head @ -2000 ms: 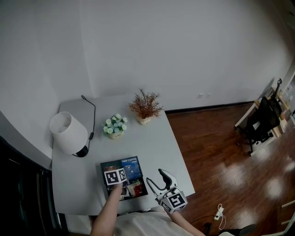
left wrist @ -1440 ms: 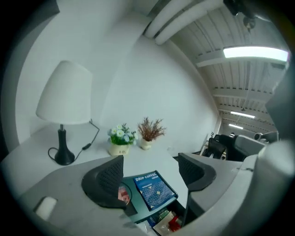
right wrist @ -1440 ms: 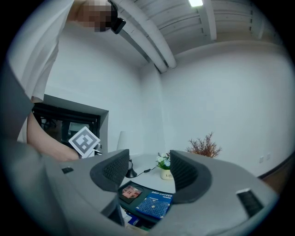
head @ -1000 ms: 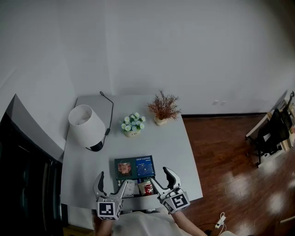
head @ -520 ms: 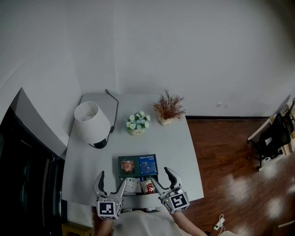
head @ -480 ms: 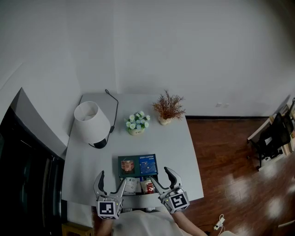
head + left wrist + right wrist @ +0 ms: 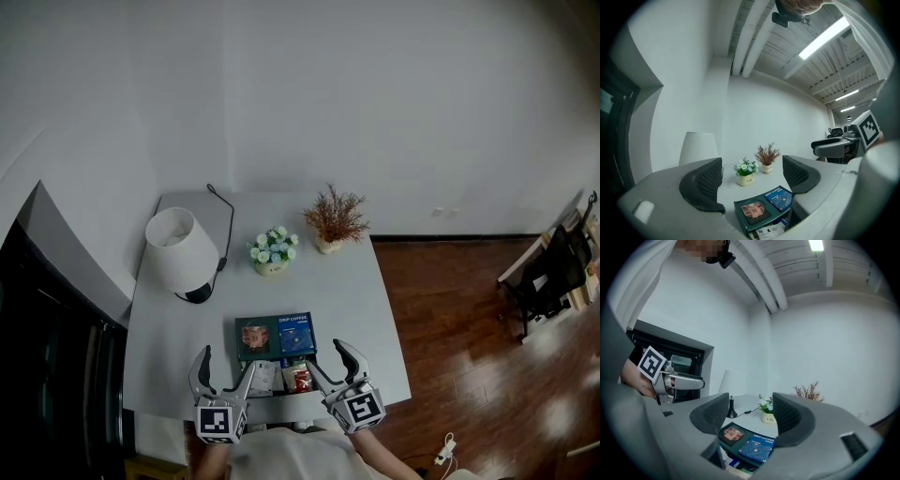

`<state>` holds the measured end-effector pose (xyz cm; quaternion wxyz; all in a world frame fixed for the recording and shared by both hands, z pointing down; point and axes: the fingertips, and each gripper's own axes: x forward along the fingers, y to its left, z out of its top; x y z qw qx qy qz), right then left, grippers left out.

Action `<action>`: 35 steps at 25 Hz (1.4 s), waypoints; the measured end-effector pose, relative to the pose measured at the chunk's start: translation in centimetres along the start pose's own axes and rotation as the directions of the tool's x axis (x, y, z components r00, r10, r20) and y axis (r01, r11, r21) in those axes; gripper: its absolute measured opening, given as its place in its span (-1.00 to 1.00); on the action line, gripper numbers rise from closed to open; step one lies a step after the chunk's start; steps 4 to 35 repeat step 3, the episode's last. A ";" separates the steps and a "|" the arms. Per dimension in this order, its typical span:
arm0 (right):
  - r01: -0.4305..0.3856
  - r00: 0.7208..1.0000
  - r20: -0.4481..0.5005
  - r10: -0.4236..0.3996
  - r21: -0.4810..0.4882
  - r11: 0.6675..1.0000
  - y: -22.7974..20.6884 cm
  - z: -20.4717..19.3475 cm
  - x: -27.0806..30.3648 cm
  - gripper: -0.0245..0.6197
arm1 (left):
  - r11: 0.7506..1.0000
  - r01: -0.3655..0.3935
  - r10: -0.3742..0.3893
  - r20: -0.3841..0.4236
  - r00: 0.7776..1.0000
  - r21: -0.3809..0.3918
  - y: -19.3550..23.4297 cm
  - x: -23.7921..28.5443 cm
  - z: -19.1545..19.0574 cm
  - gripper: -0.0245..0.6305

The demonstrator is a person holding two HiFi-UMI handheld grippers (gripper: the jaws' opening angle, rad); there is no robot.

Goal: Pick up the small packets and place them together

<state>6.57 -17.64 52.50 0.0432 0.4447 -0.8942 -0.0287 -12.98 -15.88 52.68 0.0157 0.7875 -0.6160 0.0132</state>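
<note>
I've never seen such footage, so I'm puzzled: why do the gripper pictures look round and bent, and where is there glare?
Head view: dim, with pale glare patches on the brown wooden floor. Left gripper view: a wide-angle circle with black corners; the long ceiling strip light is blown out white. Right gripper view: the same bending, but the dark green flat box reads sharp.

Small packets (image 7: 284,379) too small to count, print unreadable, cut off at bottom edge of left gripper view
</note>
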 end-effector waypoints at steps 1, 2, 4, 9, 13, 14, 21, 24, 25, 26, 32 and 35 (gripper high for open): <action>-0.001 1.000 -0.001 0.001 0.001 1.000 0.1 0.0 0.0 0.03 | 1.000 0.000 0.000 -0.004 1.000 -0.001 0.0 0.0 0.0 0.26; -0.003 1.000 -0.001 0.003 0.003 1.000 0.3 0.2 0.0 0.03 | 1.000 0.001 -0.001 -0.010 1.000 -0.001 0.1 -0.1 0.0 0.26; -0.006 1.000 -0.001 0.006 0.004 1.000 0.4 0.3 0.0 0.03 | 1.000 0.001 -0.002 -0.015 1.000 -0.001 0.1 -0.1 -0.1 0.26; -0.006 1.000 -0.001 0.006 0.004 1.000 0.4 0.3 0.0 0.03 | 1.000 0.001 -0.002 -0.015 1.000 -0.001 0.1 -0.1 -0.1 0.26; -0.006 1.000 -0.001 0.006 0.004 1.000 0.4 0.3 0.0 0.03 | 1.000 0.001 -0.002 -0.015 1.000 -0.001 0.1 -0.1 -0.1 0.26; -0.006 1.000 -0.001 0.006 0.004 1.000 0.4 0.3 0.0 0.03 | 1.000 0.001 -0.002 -0.015 1.000 -0.001 0.1 -0.1 -0.1 0.26; -0.006 1.000 -0.001 0.006 0.004 1.000 0.4 0.3 0.0 0.03 | 1.000 0.001 -0.002 -0.015 1.000 -0.001 0.1 -0.1 -0.1 0.26; -0.006 1.000 -0.001 0.006 0.004 1.000 0.4 0.3 0.0 0.03 | 1.000 0.001 -0.002 -0.015 1.000 -0.001 0.1 -0.1 -0.1 0.26; -0.006 1.000 -0.001 0.006 0.004 1.000 0.4 0.3 0.0 0.03 | 1.000 0.001 -0.002 -0.015 1.000 -0.001 0.1 -0.1 -0.1 0.26; -0.006 1.000 -0.001 0.006 0.004 1.000 0.4 0.3 0.0 0.03 | 1.000 0.001 -0.002 -0.015 1.000 -0.001 0.1 -0.1 -0.1 0.26; -0.006 1.000 -0.001 0.006 0.004 1.000 0.4 0.3 0.0 0.03 | 1.000 0.001 -0.002 -0.015 1.000 -0.001 0.1 -0.1 -0.1 0.26; -0.006 1.000 -0.001 0.006 0.004 1.000 0.4 0.3 0.0 0.03 | 1.000 0.001 -0.002 -0.015 1.000 -0.001 0.1 -0.1 -0.1 0.26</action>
